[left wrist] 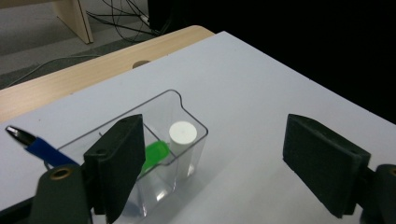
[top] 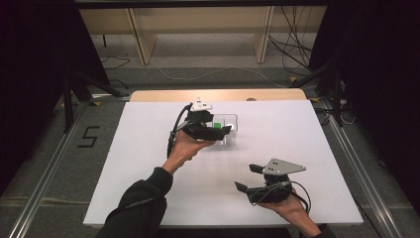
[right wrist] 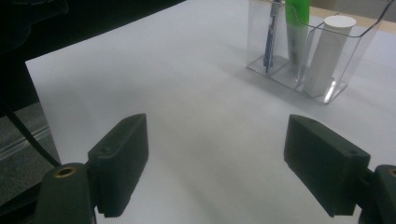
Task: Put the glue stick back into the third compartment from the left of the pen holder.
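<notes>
While the left gripper [top: 224, 130] hangs over the clear organiser [left wrist: 187, 116] at the far middle of the white desk [top: 148, 163], its fingers [left wrist: 119, 163] stand wide apart with nothing between them. Inside the organiser sit a blue pen [left wrist: 39, 149], a green tube [left wrist: 155, 153] and a white tube [left wrist: 182, 134], all upright. Right gripper [top: 248, 177] hovers near the front edge, fingers [right wrist: 121, 163] spread, gripping nothing.
</notes>
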### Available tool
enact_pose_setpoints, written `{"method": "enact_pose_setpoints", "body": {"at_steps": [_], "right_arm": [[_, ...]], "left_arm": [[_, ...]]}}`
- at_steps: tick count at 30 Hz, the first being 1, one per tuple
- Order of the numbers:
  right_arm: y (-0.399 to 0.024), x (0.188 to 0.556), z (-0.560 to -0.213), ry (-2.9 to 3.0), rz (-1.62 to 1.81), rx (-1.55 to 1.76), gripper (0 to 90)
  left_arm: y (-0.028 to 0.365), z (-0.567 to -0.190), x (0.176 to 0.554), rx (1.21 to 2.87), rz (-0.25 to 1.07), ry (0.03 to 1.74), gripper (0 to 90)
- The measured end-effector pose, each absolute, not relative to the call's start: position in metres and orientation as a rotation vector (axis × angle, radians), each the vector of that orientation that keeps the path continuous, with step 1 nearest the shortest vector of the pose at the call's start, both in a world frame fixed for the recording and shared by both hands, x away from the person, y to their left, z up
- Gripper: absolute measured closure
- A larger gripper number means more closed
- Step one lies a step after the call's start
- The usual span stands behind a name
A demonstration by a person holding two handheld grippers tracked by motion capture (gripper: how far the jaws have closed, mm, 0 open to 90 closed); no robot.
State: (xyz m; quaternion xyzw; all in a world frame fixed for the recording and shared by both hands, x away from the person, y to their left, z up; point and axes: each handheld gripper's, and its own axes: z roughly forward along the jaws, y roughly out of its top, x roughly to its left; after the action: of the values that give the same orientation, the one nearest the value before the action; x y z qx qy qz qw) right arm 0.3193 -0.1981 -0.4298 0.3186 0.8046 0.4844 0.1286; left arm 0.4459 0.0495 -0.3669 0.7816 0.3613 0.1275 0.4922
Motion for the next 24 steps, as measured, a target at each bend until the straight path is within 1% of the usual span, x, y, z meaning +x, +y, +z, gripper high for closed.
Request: {"method": "enact_pose_setpoints", "body": {"at_steps": [10,24], "right_arm": [[-0.197,0.32,-0.431,2.343,1.412,0.928,22.9],[-0.198,0.32,-0.431,2.336,1.409,0.931,22.9]], "left_arm": [[0.069,-0.376,0.43,1.883,0.288,0.874,20.3],[0.078,-0.38,0.403,1.914,0.294,0.802,19.2]]}}
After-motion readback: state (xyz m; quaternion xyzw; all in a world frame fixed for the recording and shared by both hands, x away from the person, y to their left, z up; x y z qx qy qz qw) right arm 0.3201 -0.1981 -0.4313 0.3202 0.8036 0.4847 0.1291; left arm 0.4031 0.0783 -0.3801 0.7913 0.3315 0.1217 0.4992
